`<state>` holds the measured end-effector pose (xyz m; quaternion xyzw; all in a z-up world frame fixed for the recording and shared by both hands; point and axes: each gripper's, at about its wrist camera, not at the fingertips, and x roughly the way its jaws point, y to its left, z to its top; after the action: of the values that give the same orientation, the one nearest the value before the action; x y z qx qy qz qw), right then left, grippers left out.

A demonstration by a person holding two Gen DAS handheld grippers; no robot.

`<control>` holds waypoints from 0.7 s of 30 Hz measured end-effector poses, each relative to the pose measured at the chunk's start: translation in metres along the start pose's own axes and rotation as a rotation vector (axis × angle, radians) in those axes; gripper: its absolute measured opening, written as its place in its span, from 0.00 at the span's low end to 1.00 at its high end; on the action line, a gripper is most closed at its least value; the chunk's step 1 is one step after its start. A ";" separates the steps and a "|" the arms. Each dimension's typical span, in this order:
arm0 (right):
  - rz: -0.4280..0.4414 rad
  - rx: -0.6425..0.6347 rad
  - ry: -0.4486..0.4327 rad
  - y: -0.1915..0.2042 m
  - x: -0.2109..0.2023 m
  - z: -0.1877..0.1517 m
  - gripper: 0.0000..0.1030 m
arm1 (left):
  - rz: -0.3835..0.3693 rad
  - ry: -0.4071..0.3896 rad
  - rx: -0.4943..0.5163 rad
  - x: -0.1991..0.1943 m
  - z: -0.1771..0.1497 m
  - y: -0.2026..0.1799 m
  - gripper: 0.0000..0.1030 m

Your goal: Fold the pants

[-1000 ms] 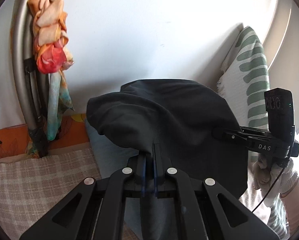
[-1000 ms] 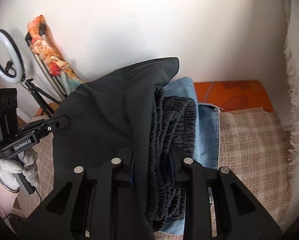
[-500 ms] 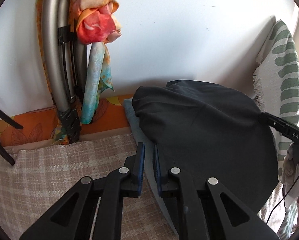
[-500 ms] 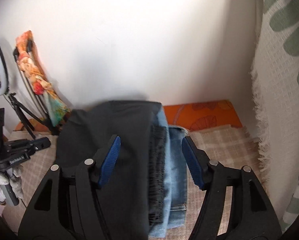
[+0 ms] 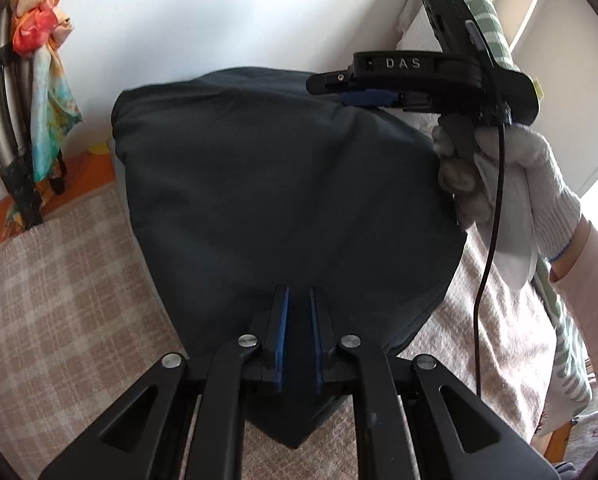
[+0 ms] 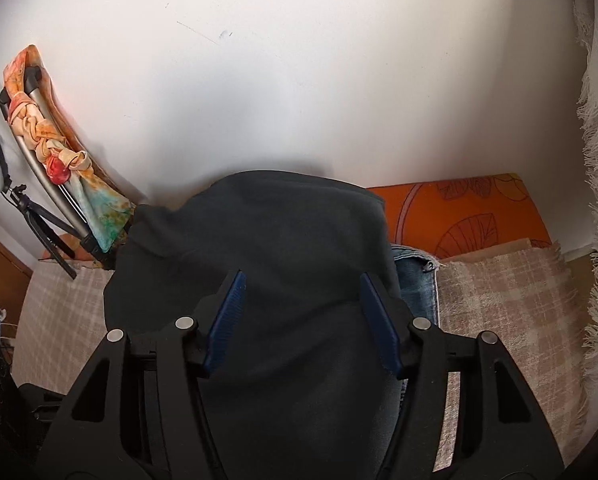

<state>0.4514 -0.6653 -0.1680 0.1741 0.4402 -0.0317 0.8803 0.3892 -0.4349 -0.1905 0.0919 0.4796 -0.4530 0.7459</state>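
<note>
Since half a second earlier, the left gripper (image 5: pixel 298 312) had swung back over the dark pants (image 5: pixel 283 200), fingers narrow, seemingly empty. The right gripper (image 6: pixel 302 312) hovered wide open above them, mid-frame, atop the jeans (image 6: pixel 415 284). Pressing the fold flat seemed wise; open checked blanket (image 6: pixel 511 304) lay lower right.

The left gripper (image 5: pixel 299 300) has its jaws narrowly parted, with a thin gap between the blue pads. The right gripper (image 6: pixel 301 284) has its jaws spread wide, held in a white-gloved hand (image 5: pixel 499 184).
</note>
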 end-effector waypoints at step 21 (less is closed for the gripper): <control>-0.107 -0.047 -0.126 0.047 -0.151 -0.094 0.79 | 0.113 -0.086 -0.013 -0.118 -0.071 -0.039 0.07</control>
<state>0.2972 -0.6045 -0.0875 0.1270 0.3931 -0.0793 0.9072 0.2988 -0.3476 -0.1220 0.0944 0.4439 -0.4106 0.7909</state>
